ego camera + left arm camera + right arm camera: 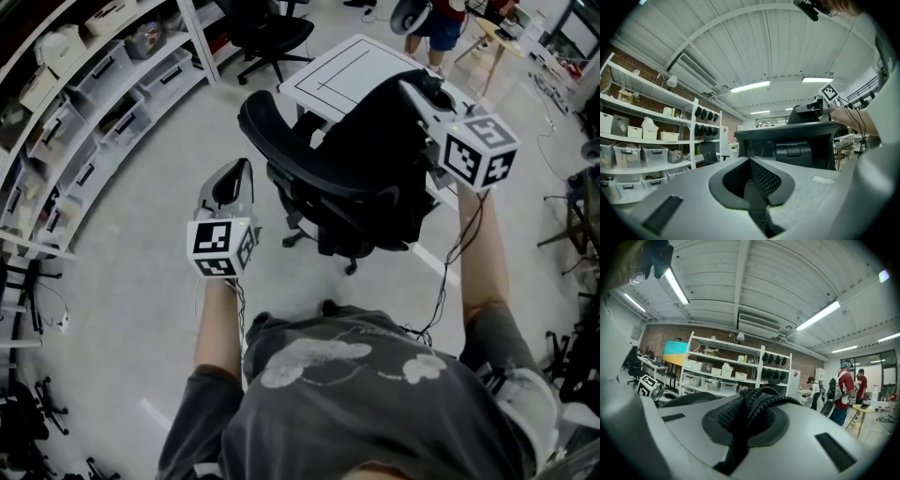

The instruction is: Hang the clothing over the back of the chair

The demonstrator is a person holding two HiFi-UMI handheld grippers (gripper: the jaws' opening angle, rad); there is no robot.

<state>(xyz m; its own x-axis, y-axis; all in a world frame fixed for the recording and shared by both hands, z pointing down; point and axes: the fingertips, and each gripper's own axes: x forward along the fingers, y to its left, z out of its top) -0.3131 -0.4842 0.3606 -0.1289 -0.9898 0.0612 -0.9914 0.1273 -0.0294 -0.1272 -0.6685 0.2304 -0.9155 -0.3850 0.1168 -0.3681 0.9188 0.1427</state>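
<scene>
A black office chair (281,141) stands in front of me with its curved back turned toward me. Black clothing (375,159) hangs bunched above the chair's right side. My right gripper (417,86) is shut on it, and a fold of the dark cloth (759,397) shows pinched between the pads. My left gripper (242,173) is off the back's left end, shut, with nothing in it. The left gripper view looks level at the top of the chair back (787,133), with the clothing (806,112) raised behind it.
Shelves with storage bins (94,84) line the left wall. A white table (356,70) stands just beyond the chair, and a second office chair (272,37) is farther back. People (843,390) stand near a stool at the far right. Cables trail on the floor on the right.
</scene>
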